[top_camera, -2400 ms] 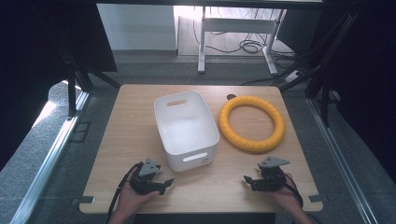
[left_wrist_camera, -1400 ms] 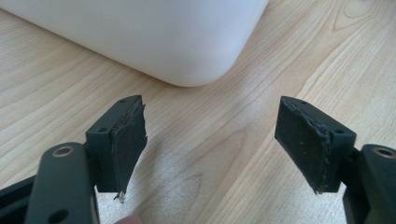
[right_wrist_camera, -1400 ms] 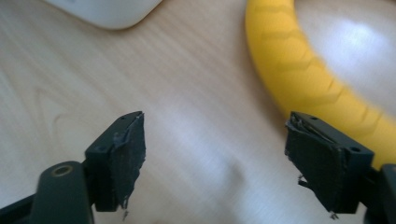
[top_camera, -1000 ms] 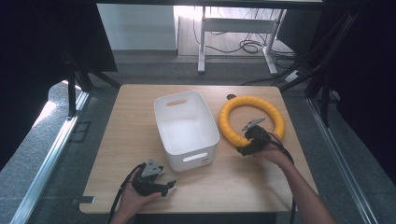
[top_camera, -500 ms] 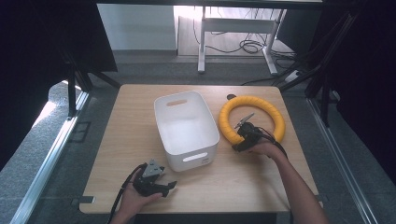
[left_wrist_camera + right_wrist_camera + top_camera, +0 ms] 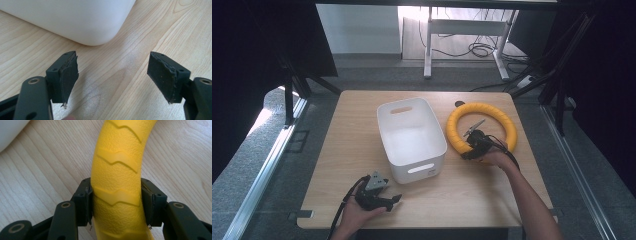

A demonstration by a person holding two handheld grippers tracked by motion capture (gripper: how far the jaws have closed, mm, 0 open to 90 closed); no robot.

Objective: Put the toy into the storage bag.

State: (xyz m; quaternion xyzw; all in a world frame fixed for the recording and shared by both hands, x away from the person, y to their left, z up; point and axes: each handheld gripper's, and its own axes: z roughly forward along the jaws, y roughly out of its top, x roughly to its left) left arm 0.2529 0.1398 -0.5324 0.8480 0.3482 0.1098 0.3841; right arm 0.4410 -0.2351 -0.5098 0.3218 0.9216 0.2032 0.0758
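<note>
A yellow ring (image 6: 482,126) with a grooved, pebbled surface lies flat on the wooden table (image 6: 352,125), right of a white plastic bin (image 6: 411,137). My right gripper (image 6: 468,152) is at the ring's near-left arc; its jaws have just been closing and both pads now press the ring's tube (image 6: 117,165) from either side. Near the table's front edge my left gripper (image 6: 392,200) rests open, with bare wood between its pads (image 6: 68,75). A rounded corner of the bin (image 6: 75,20) shows just ahead of it.
The bin stands empty in the middle of the table, with a handle slot in its near wall. A small dark object (image 6: 459,104) lies by the ring's far edge. Beyond the table are a desk frame and cables (image 6: 472,47) on the floor.
My right hand has moved from the table's front edge up to the ring and settled slightly lower on its near-left arc. The left hand has stayed put.
</note>
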